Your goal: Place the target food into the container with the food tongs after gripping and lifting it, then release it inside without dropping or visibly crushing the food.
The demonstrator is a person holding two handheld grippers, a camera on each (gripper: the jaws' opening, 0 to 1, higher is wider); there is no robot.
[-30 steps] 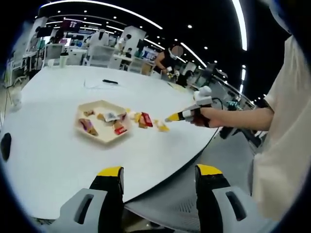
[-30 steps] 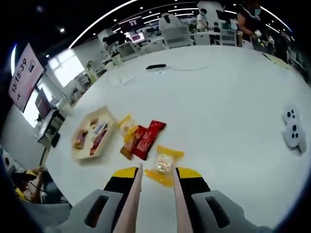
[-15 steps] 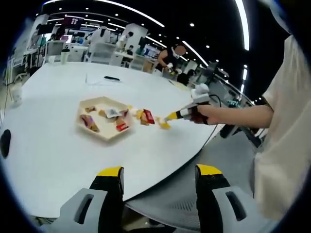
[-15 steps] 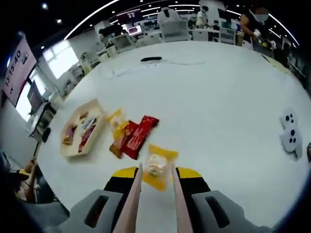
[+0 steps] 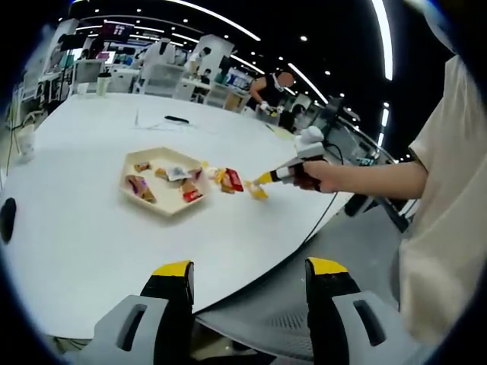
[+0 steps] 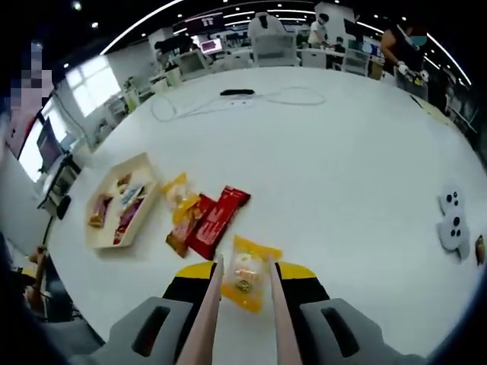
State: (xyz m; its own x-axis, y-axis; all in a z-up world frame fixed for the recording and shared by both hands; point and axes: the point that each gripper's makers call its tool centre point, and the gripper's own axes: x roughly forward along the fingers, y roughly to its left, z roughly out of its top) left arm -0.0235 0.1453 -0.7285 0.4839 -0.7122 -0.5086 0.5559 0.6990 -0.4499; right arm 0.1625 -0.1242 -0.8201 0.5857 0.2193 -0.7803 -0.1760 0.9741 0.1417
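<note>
A yellow snack packet (image 6: 244,274) lies on the white table between the tips of the food tongs (image 6: 215,283). My right gripper (image 6: 243,268) is shut on the tongs, whose two pale arms flank the packet. In the left gripper view that right gripper (image 5: 268,178) reaches in from the right in a person's hand, its tip at the yellow packet (image 5: 257,192). A cream tray (image 6: 150,161) holding several wrapped snacks sits to the left; the tray (image 5: 144,205) is also in the left gripper view. My left gripper (image 5: 249,272) hangs open below the table edge.
Two red packets (image 6: 217,221) and another yellow packet (image 6: 178,193) lie between tray and tongs. A white controller (image 6: 452,217) rests at the right; a black device with a white cable (image 6: 237,93) lies far back. The table's rounded edge (image 5: 251,274) curves close to the left jaws.
The right gripper has moved forward, so the yellow packet now lies further in between the tong arms. The left gripper's view has shifted only slightly.
</note>
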